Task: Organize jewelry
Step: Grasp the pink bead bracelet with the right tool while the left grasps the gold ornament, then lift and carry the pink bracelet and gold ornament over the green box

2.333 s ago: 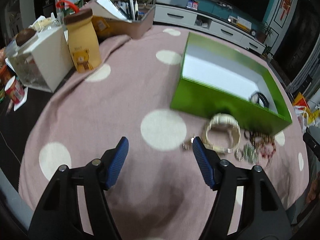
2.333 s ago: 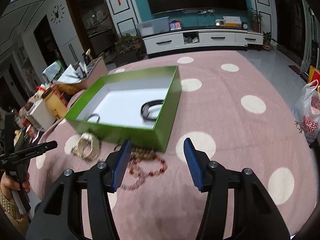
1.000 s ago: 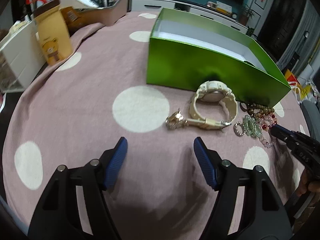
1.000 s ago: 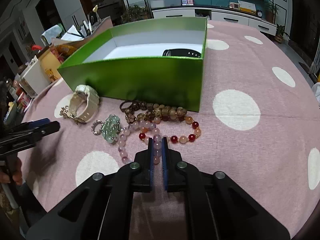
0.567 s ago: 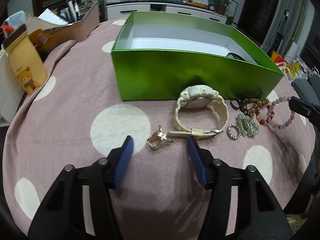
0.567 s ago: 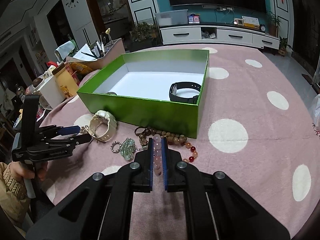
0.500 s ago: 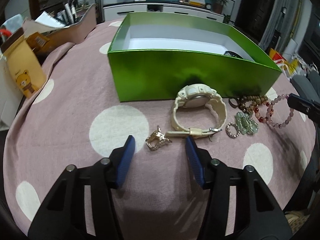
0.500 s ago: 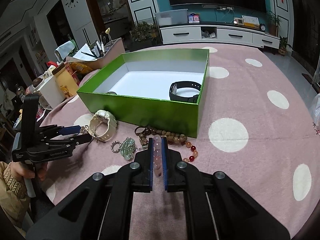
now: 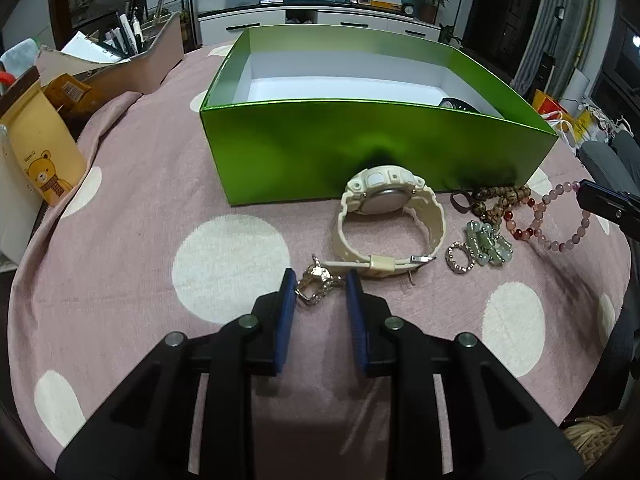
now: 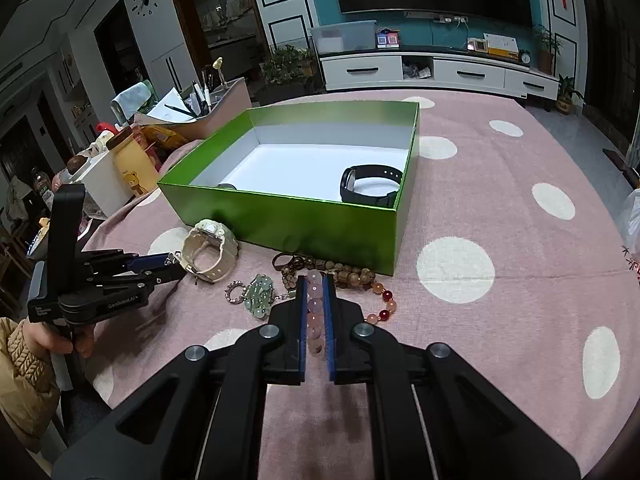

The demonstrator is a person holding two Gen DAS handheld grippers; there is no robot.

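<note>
A round table (image 9: 120,240) has a pink cloth with big cream dots on it. A green box (image 10: 288,212) sits near the middle of the table, open at the top and white inside. A black band (image 10: 370,186) lies in the box, in the corner by the right wall. The rest of the jewelry lies on the cloth, along the front wall of the box. The left gripper (image 9: 321,286) is low over the cloth, and its blue tongs are closing, one on each side of a small gold clasp (image 9: 318,283). The pads do not seem to press it yet. Just behind the clasp is a cream watch (image 9: 384,220), right by the front wall of the box. Next to the watch lie a sparkly ring (image 9: 460,262), a green stone charm (image 9: 488,244) and a brown bead bracelet (image 9: 500,200). The right gripper (image 10: 315,292) has its tongs squeezed tight on a pink bead bracelet (image 10: 314,316). A hand (image 10: 52,340) in a tan sleeve holds the left gripper's handle.
</note>
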